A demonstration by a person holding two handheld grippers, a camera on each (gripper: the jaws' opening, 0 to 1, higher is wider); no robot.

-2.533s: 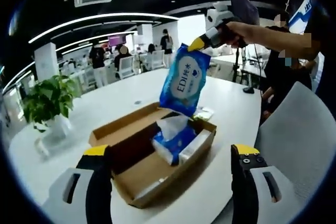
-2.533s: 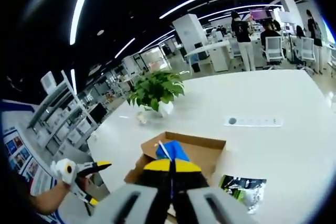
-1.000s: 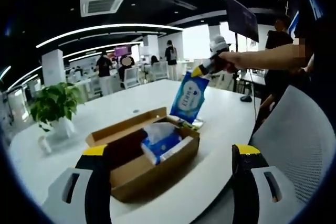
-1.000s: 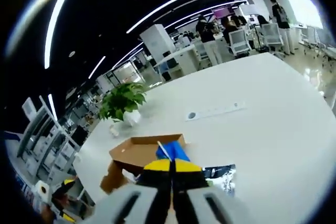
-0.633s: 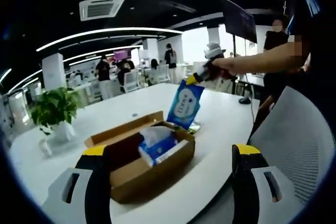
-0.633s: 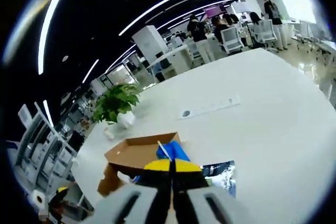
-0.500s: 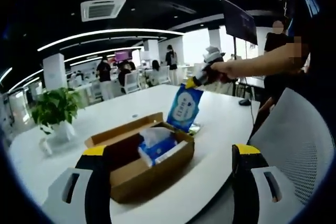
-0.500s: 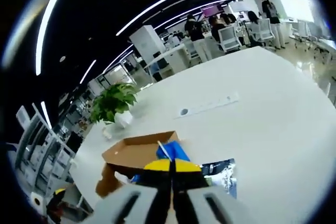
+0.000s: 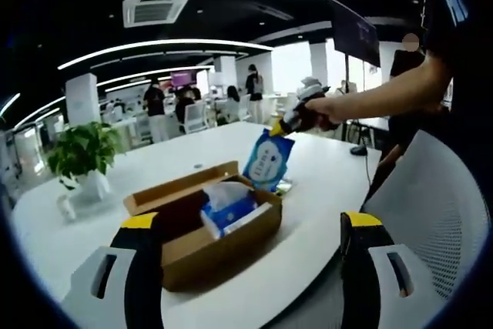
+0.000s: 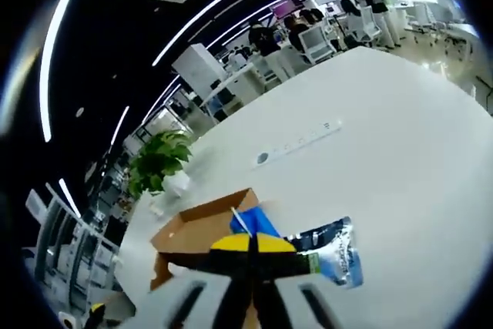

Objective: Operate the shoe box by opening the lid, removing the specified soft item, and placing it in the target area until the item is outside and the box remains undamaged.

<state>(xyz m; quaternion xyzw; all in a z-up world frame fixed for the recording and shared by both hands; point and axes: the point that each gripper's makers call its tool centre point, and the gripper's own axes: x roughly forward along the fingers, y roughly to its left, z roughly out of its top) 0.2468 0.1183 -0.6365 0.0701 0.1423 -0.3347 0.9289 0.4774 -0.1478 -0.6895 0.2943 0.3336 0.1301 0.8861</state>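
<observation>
**A:** Counting what I can see for you: one open cardboard shoe box (image 9: 204, 225) on the white counter (image 9: 331, 182), two hand-held grippers, and one blue soft pack (image 9: 267, 161) held up in the air.

**B:** Which hand-held gripper has the pack?

**A:** My right hand-held gripper (image 9: 279, 125). In the left gripper view it comes in from the right, yellow tips pinched together on the pack's top edge. In the right gripper view its jaws meet flat with a sliver of blue pack (image 10: 250, 223) poking up between them.

**B:** And the left one?

**A:** My left hand-held gripper (image 9: 250, 236) is spread wide and holds nothing. Its two yellow-tipped jaws stand on either side of the box's near end.

**B:** What does the pack look like?

**A:** A flat, floppy blue pouch with a white label, hanging tilted above the far right corner of the box, outside it.

**B:** Anything else?

**A:** Inside the box, another blue-and-white packet (image 9: 228, 209) with white tissue on top. One dark printed sachet (image 10: 331, 250) lies on the counter beside the box, and one potted plant (image 9: 81, 158) stands farther off.
</observation>
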